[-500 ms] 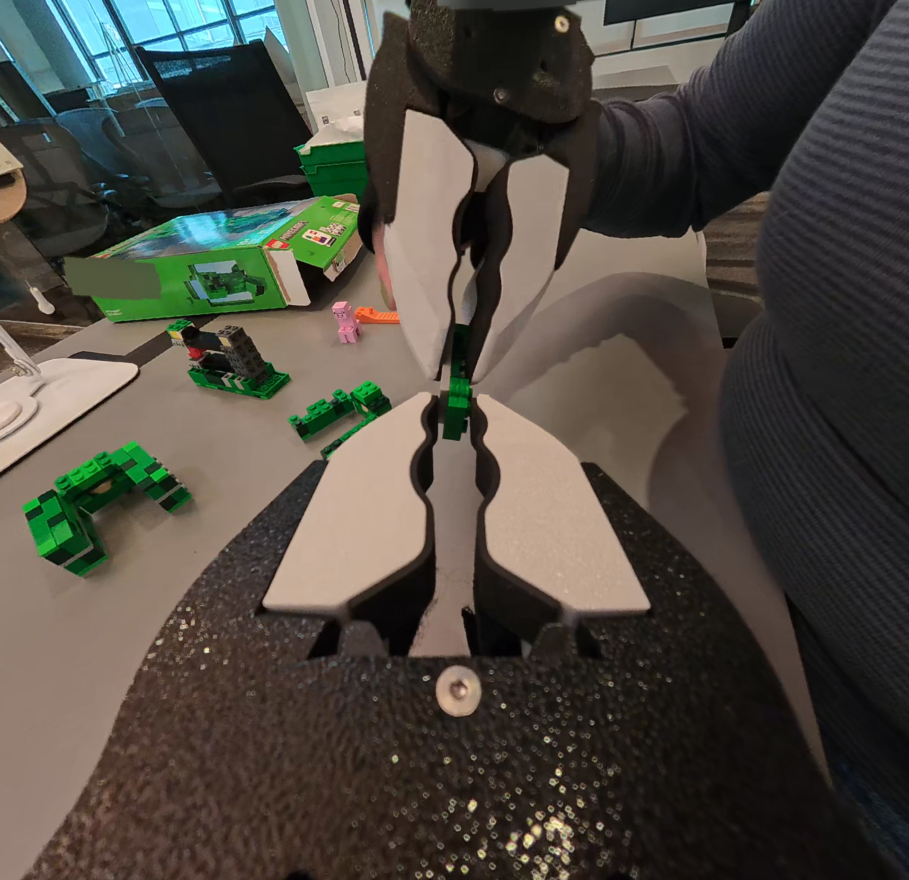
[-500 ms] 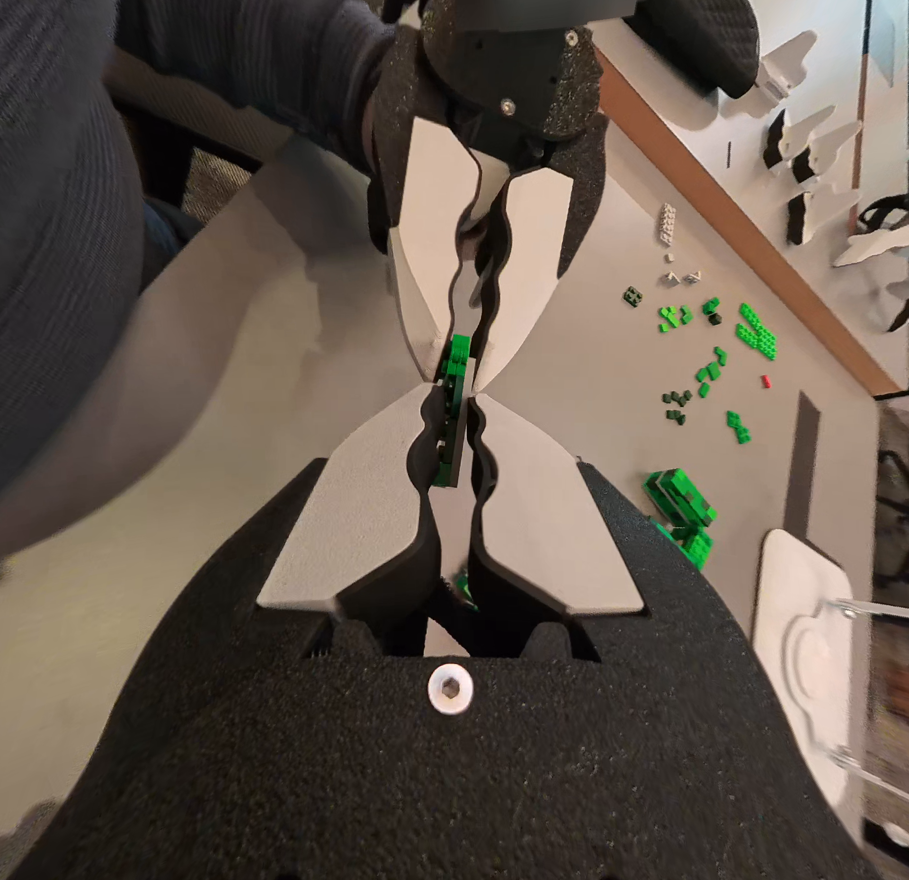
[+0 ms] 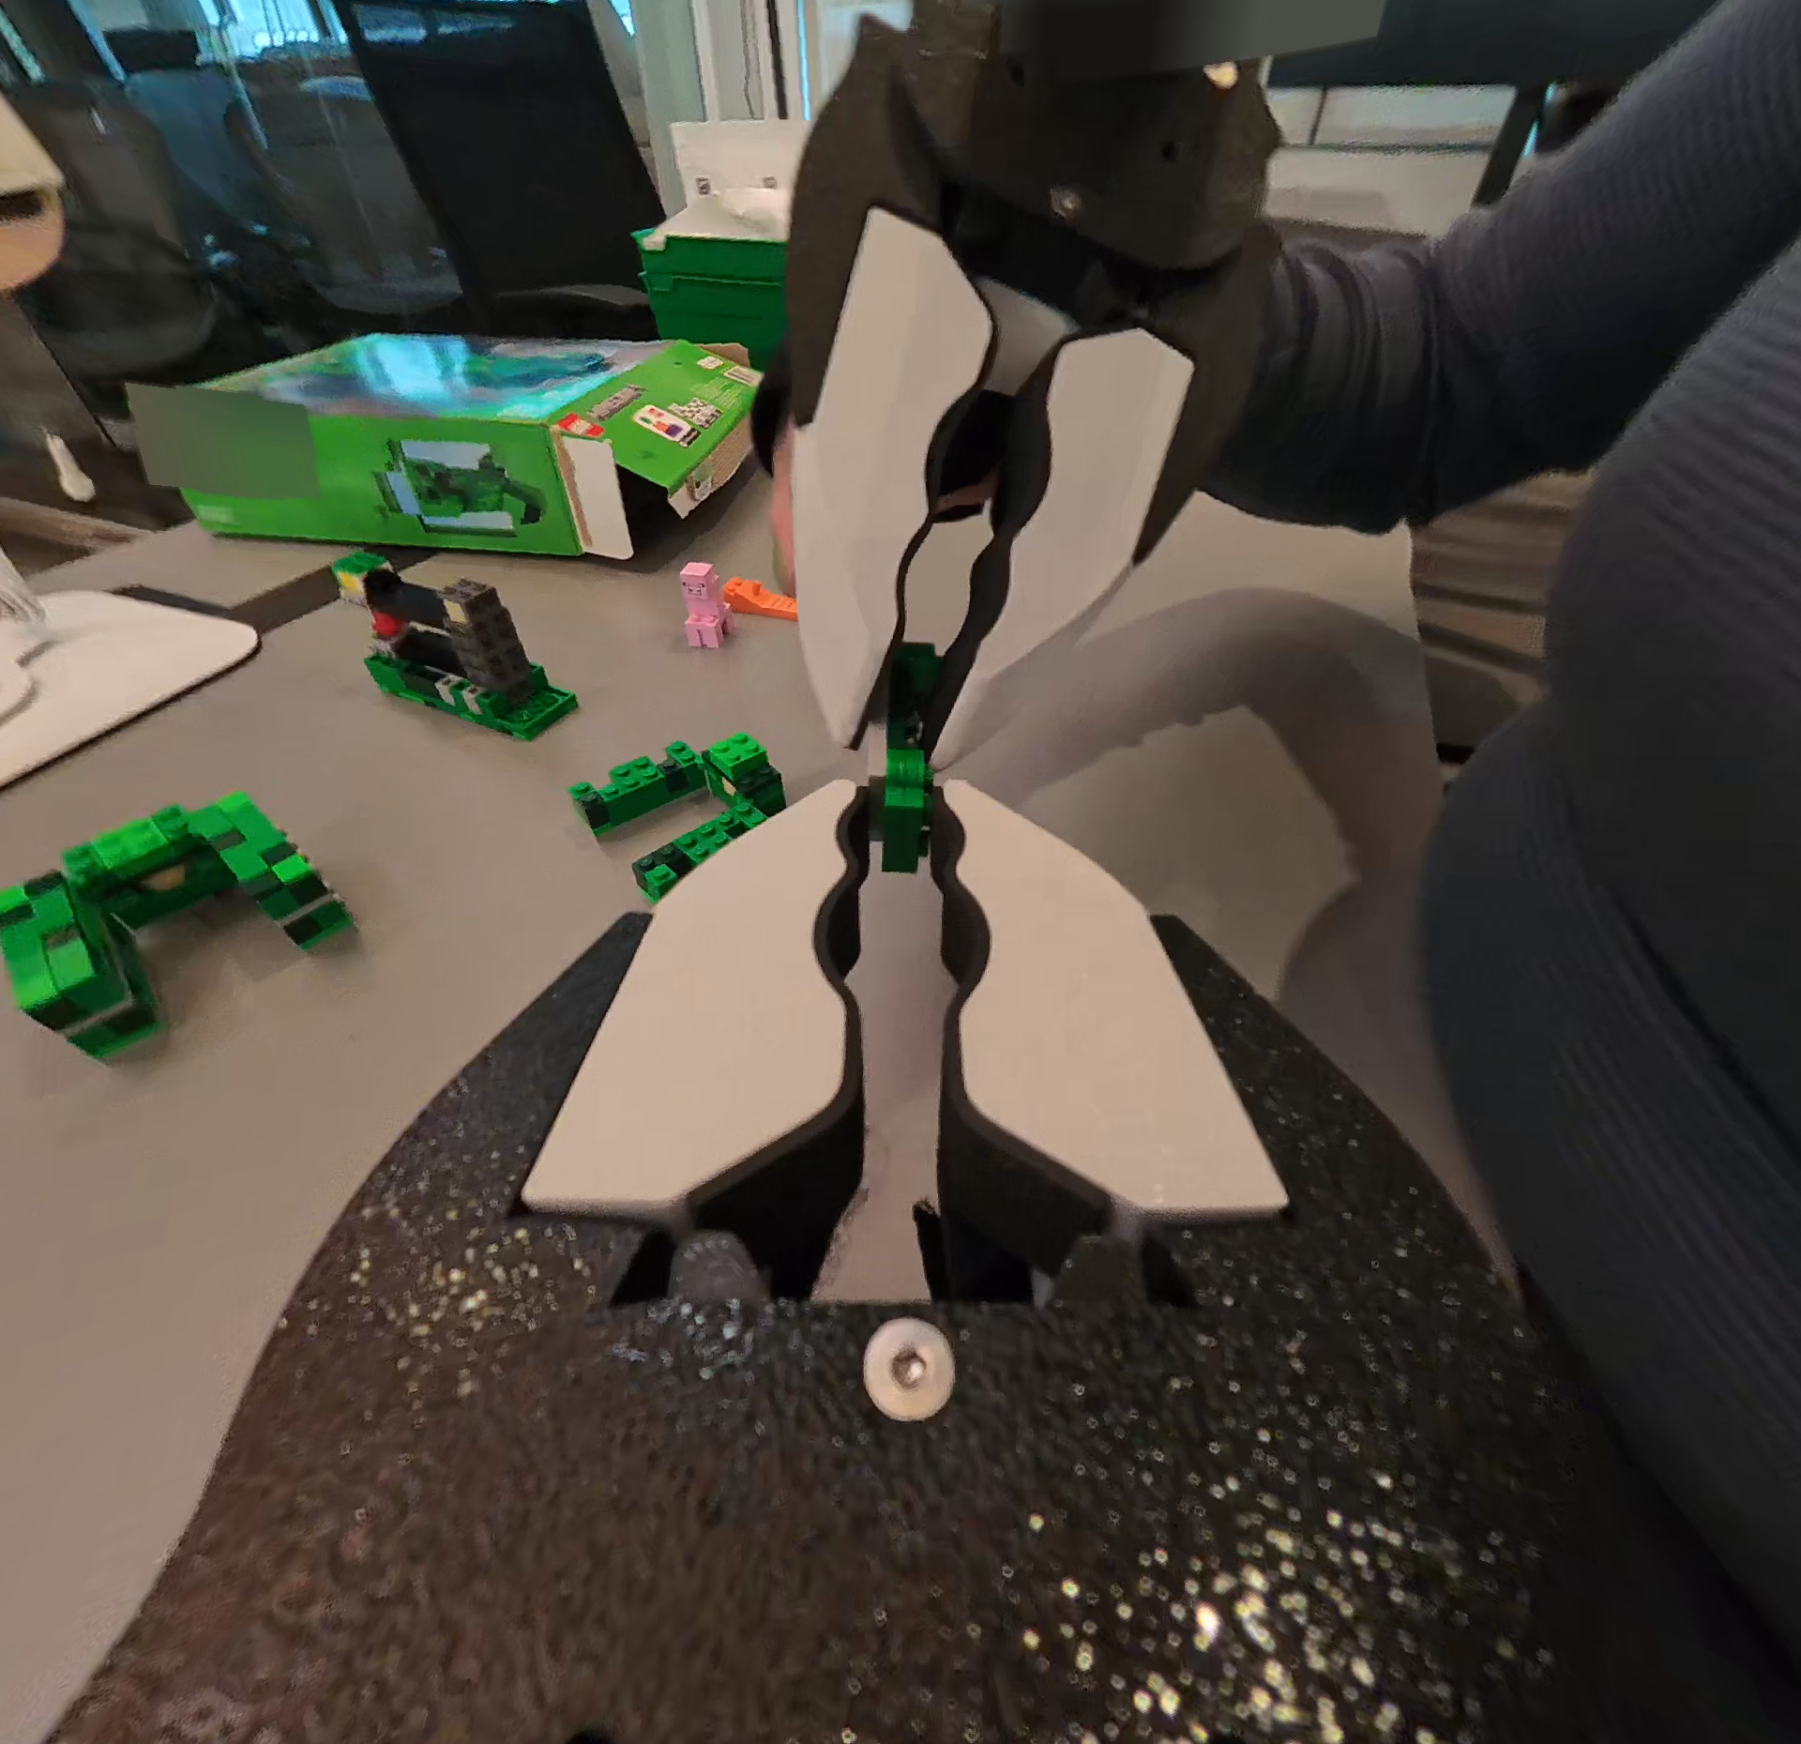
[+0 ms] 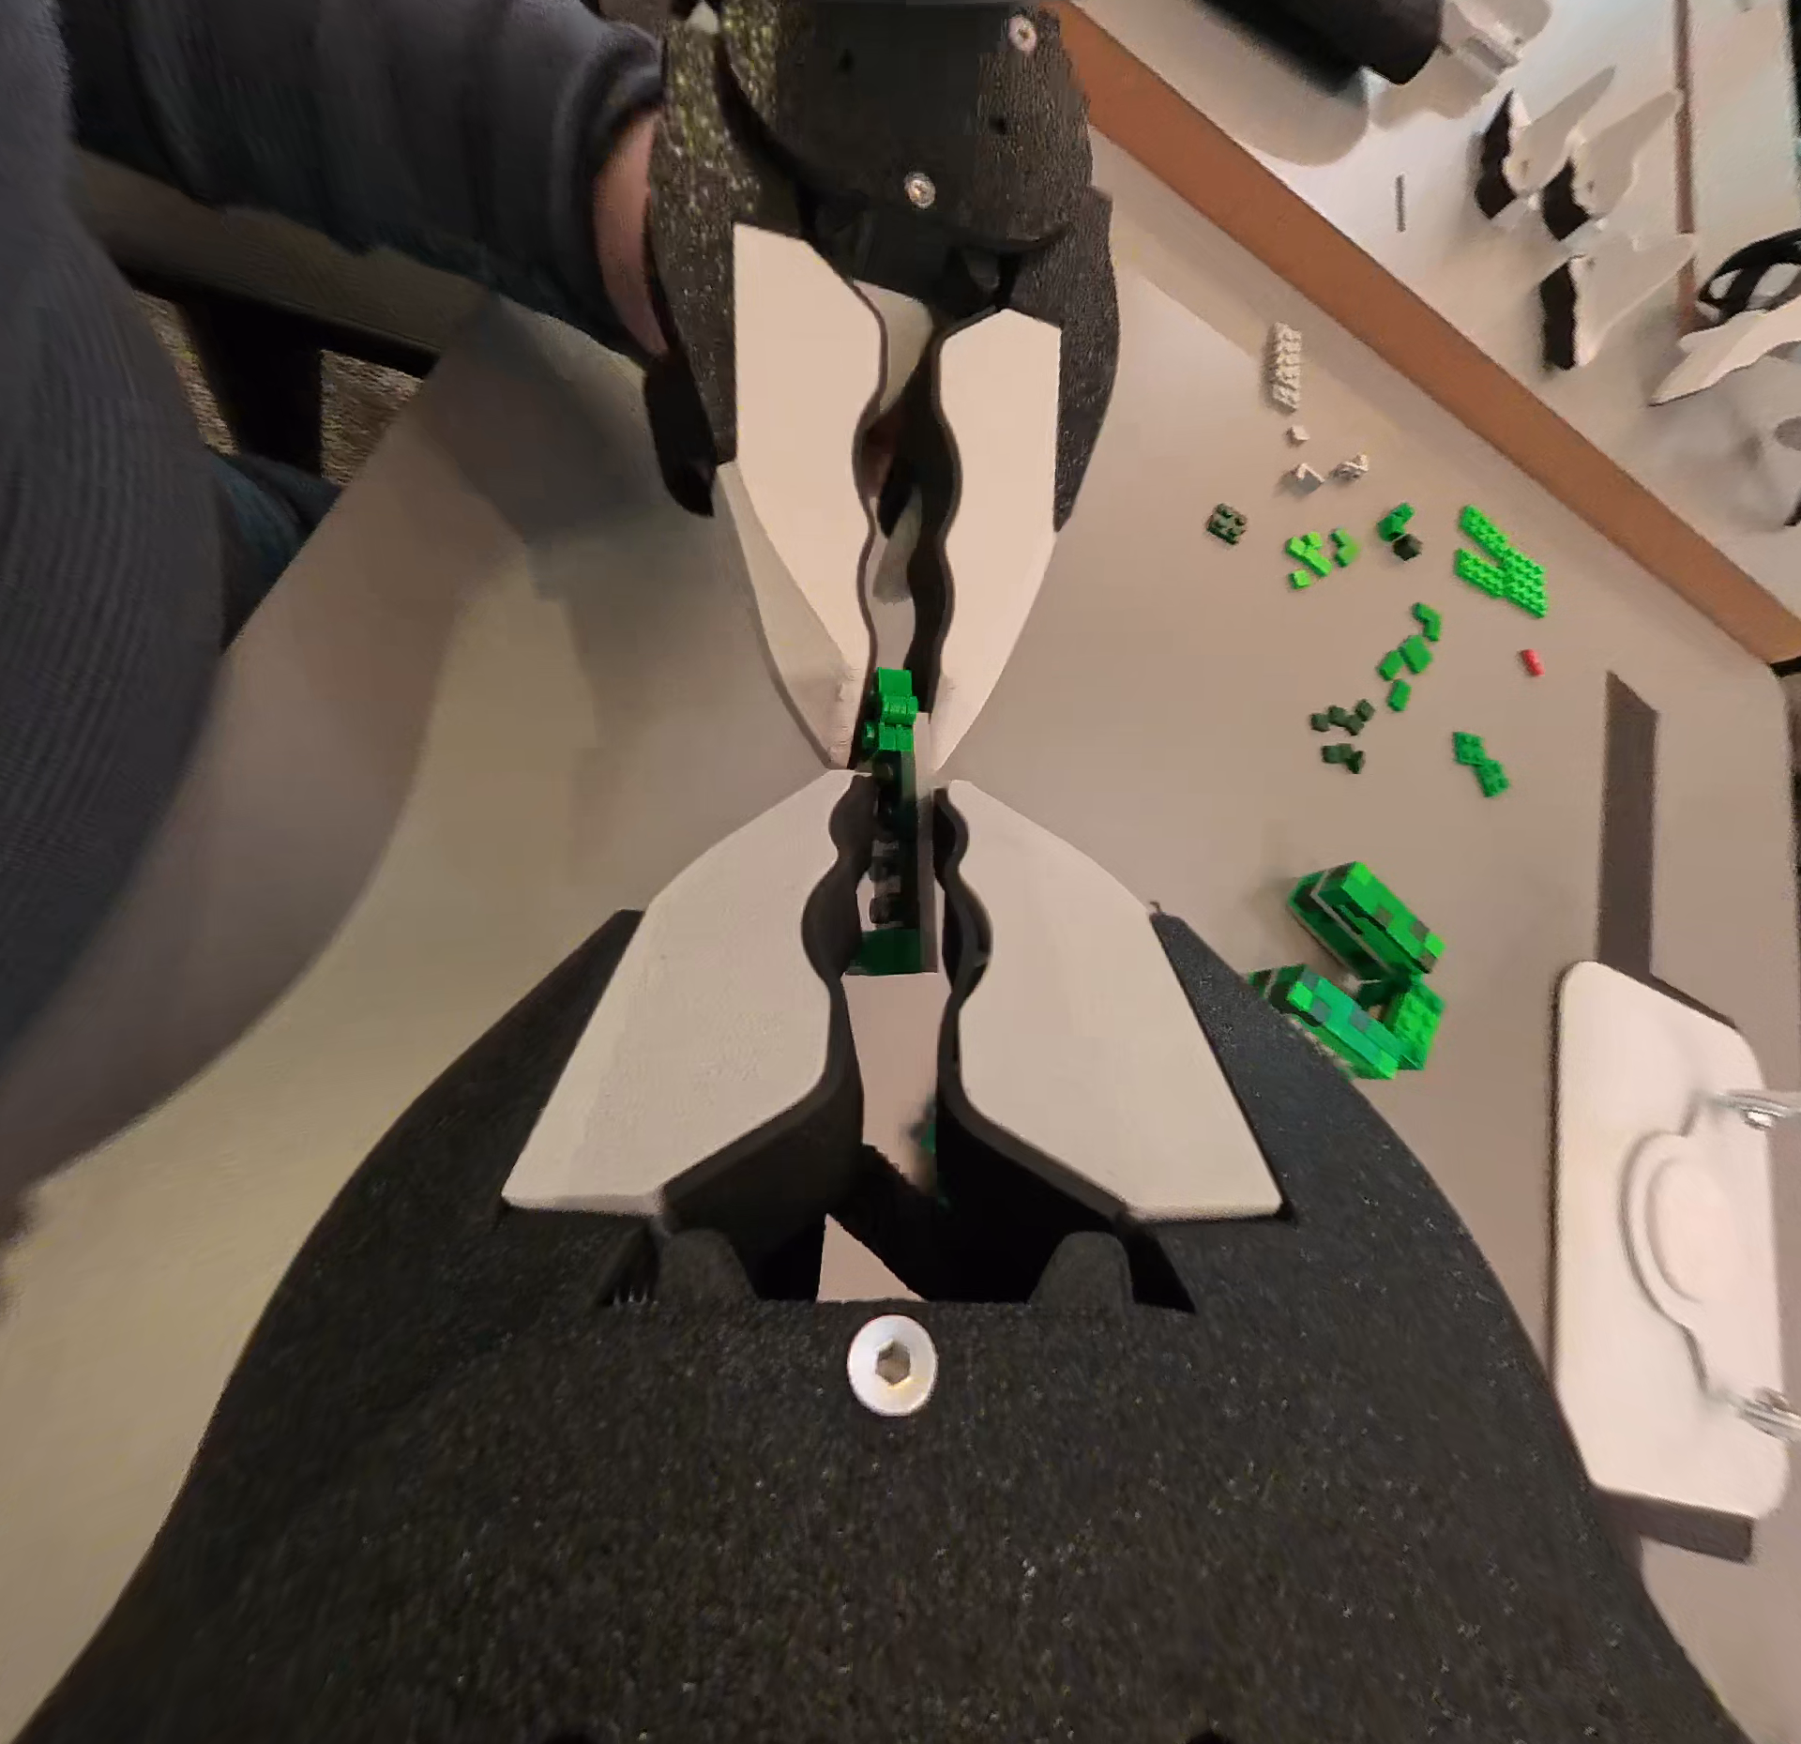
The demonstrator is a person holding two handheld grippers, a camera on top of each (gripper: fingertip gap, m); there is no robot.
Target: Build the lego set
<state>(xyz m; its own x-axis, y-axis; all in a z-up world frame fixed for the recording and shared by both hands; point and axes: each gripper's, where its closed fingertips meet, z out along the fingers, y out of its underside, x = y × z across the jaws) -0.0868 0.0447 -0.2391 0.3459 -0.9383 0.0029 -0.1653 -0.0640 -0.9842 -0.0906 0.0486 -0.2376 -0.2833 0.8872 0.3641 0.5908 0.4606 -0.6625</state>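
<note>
Above grey table (image 3: 292, 1161), both tongs, left (image 3: 901, 800) and right (image 4: 892, 791), clamp one green brick strip (image 3: 904, 810) (studded, dark-edged)

Left tongs (image 3: 901, 800): held tip to tip with the other pair, fingers drawn close together, pinching a small green lego piece (image 3: 904, 810).
Right tongs (image 4: 892, 796): facing the left pair head-on, fingers narrowed around a dark green lego strip (image 4: 892, 878).
Contact: the two pairs' fingertips nearly touch.
Arms: dark ribbed sleeves (image 3: 1462, 333) behind each pair, held above the surface (image 3: 390, 1064).
</note>
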